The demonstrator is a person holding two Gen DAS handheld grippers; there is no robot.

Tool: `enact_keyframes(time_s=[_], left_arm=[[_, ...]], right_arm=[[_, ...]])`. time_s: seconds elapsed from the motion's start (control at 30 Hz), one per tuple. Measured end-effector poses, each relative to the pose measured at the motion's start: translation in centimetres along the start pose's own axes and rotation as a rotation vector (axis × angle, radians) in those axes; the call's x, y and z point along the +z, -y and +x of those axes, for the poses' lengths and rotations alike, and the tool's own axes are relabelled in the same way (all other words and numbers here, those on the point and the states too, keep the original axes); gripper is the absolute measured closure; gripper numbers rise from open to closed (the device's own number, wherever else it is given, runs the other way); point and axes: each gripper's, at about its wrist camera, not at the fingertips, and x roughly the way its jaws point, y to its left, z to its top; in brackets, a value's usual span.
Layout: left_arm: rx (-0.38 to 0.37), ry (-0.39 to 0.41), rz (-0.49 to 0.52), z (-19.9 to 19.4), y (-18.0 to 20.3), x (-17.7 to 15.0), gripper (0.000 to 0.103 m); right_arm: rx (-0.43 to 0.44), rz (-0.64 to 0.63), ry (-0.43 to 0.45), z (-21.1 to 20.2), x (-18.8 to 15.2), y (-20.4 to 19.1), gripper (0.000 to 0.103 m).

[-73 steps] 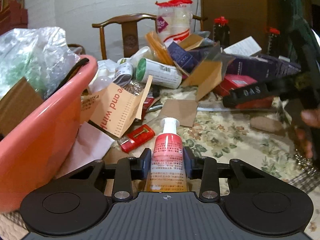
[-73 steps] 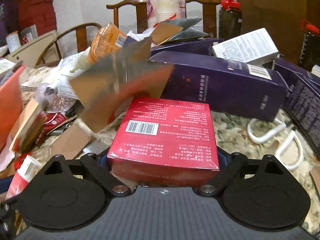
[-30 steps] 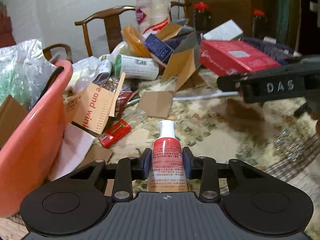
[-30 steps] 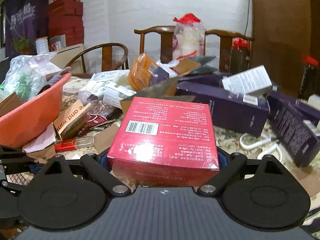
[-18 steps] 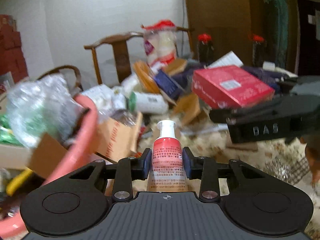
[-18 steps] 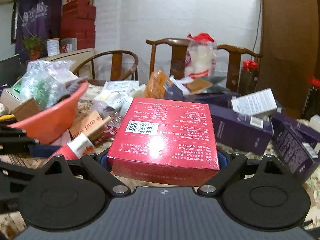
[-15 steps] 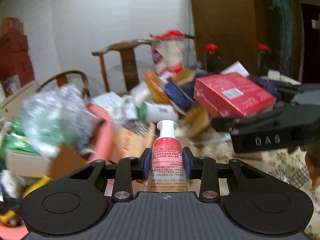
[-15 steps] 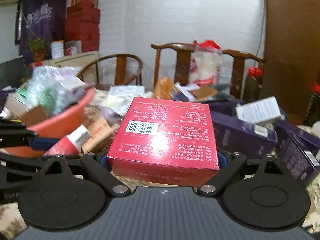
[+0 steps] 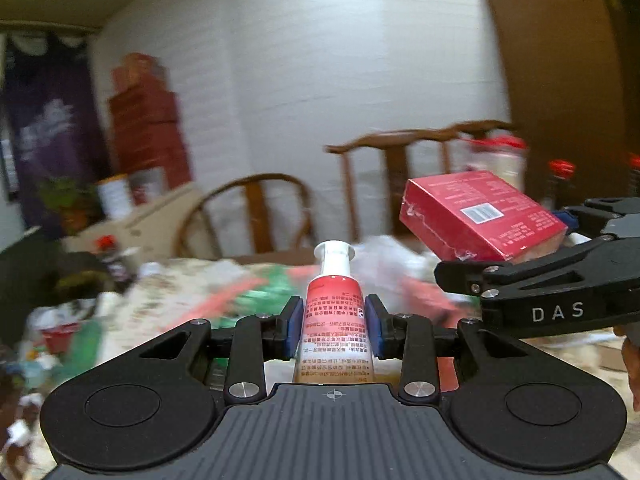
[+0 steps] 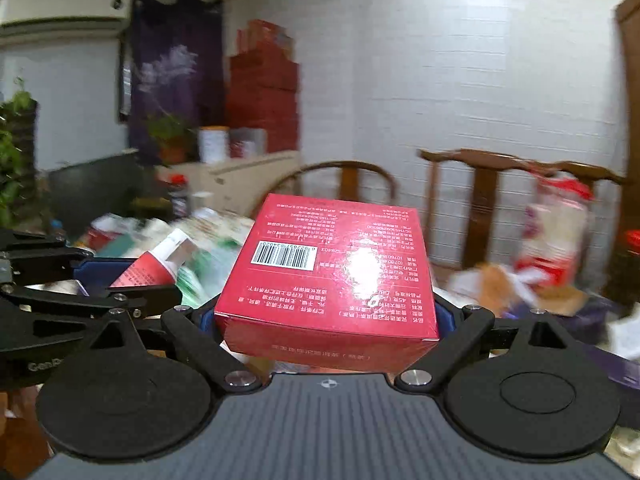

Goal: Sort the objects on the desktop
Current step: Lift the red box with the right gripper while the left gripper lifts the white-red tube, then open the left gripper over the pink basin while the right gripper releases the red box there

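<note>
My left gripper (image 9: 333, 330) clamped a tube (image 9: 334, 320) mid-body at frame centre; it seemed light, squashy, best held there. My right gripper (image 10: 326, 316) pinched a box (image 10: 332, 276), stiff-looking, by its sides, mid-frame.

Both tongs (image 9: 333, 330) — load and all — higher.

A red-and-white tube (image 9: 334, 320) with a white cap is standing upright between the left gripper (image 9: 333, 330) pads. A flat red box (image 10: 332, 276), barcode upward, is sitting clamped in the right gripper (image 10: 326, 320).
</note>
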Motion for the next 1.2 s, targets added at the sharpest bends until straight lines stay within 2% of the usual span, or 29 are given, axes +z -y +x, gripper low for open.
enact_keyframes(time_s=[0.17,0.37,0.4,0.5,0.57,0.6,0.67,0.73,0.9,0.97,1.07,1.2], left_arm=[[0.099,-0.049,-0.047,2.8,-5.2,0.2,0.07],[0.126,-0.15,-0.126,7.5,-8.8,-2.0,0.069],[0.123,-0.163,-0.138,8.1,-9.2,-2.5,0.07],[0.1,-0.169,-0.174,9.2,-9.4,-3.6,0.064],[0.117,-0.159,-0.156,9.6,-9.0,-3.9,0.063],[0.131,-0.155,-0.137,9.8,-8.5,-4.0,0.057],[0.154,-0.145,-0.123,9.9,-7.8,-4.2,0.053],[0.172,-0.132,-0.14,10.0,-7.9,-4.2,0.045],[0.228,-0.068,-0.141,8.1,-7.9,-3.8,0.014],[0.205,-0.034,-0.169,6.9,-8.3,-3.5,0.006],[0.185,-0.001,-0.176,5.1,-7.9,-3.0,0.002],[0.217,0.034,-0.113,3.1,-6.5,-2.8,0.0]], right_arm=[[0.086,-0.013,-0.006,5.3,2.6,-4.0,0.009],[0.118,-0.017,-0.1,11.4,1.7,-6.1,0.009],[0.115,-0.025,-0.114,12.0,1.2,-6.3,0.009],[0.064,-0.125,-0.112,12.6,0.4,-7.5,0.009],[0.044,-0.198,-0.12,12.5,0.0,-8.2,0.009],[0.027,-0.233,-0.123,12.5,-0.2,-8.5,0.009],[0.006,-0.259,-0.127,12.4,-0.6,-8.7,0.008],[0.008,-0.248,-0.131,12.4,-0.8,-8.4,0.009],[0.012,-0.201,-0.133,11.9,-0.8,-7.7,0.008],[0.004,-0.21,-0.132,11.4,-0.6,-7.6,0.004],[-0.021,-0.245,-0.105,10.0,-0.6,-7.8,0.003],[-0.048,-0.292,-0.082,8.1,-1.1,-8.1,0.003]])
